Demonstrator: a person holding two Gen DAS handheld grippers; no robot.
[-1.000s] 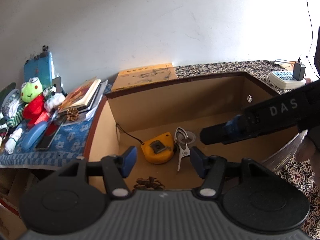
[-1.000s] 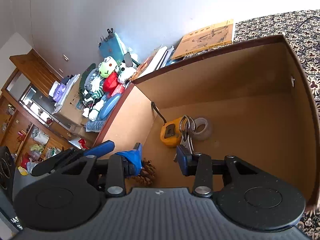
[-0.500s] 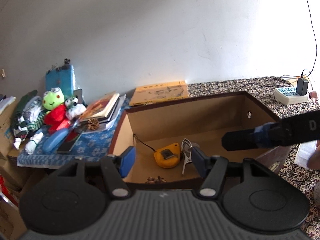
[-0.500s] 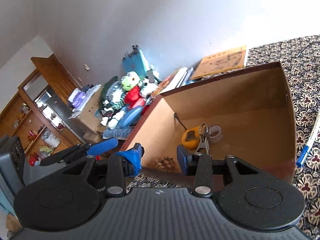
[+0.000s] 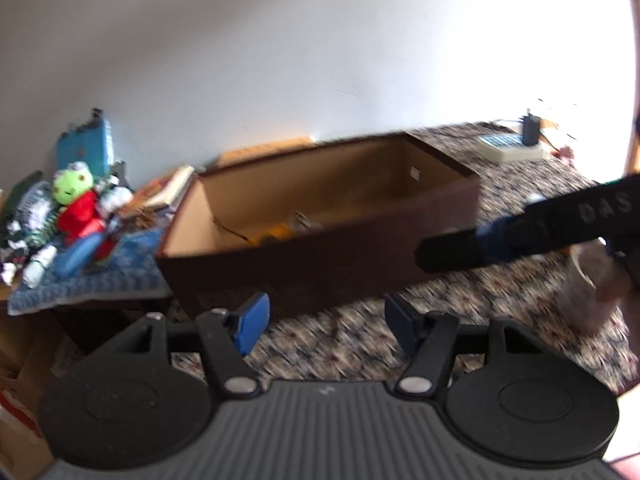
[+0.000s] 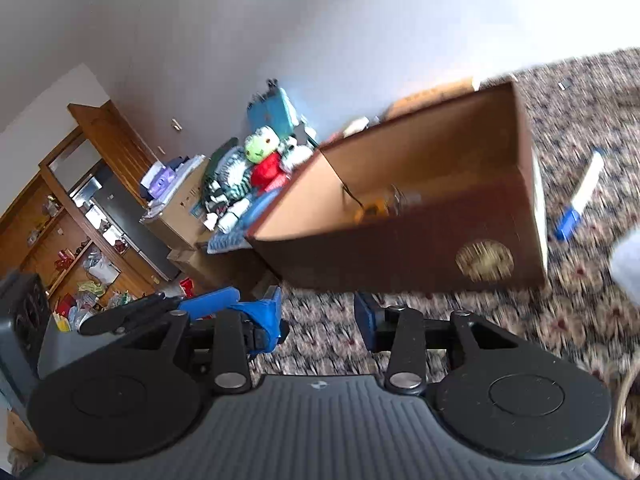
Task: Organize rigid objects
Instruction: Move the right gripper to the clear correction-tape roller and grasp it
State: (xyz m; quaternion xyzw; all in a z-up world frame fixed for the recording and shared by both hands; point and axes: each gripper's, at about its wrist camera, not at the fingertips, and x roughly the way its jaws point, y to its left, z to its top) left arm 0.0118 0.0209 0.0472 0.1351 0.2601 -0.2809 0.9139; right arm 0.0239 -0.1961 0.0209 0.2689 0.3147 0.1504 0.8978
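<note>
The brown cardboard box (image 5: pixel 320 248) (image 6: pixel 400 240) stands open on the patterned cloth, ahead of both grippers. Inside it lie a yellow tape measure (image 5: pixel 276 234) (image 6: pixel 372 210) and a metal clip (image 5: pixel 306 218), both partly hidden by the near wall. My left gripper (image 5: pixel 326 328) hovers over the cloth in front of the box, its jaws opening with nothing between them. My right gripper (image 6: pixel 318 320) is open too, empty, also short of the box. Its dark finger (image 5: pixel 520 236) crosses the right side of the left wrist view. A blue-and-white pen (image 6: pixel 576 204) lies right of the box.
Plush toys (image 5: pixel 76 200) (image 6: pixel 264 160), books and a blue case crowd a side table left of the box. A power strip (image 5: pixel 508 148) sits far right by the wall. A pale cup-like thing (image 5: pixel 588 280) is near a hand at the right. Wooden shelves (image 6: pixel 60 232) stand at far left.
Both grippers have drawn back out of the box, which now sits farther ahead with patterned cloth under the fingers. The left jaws stand slightly wider.
</note>
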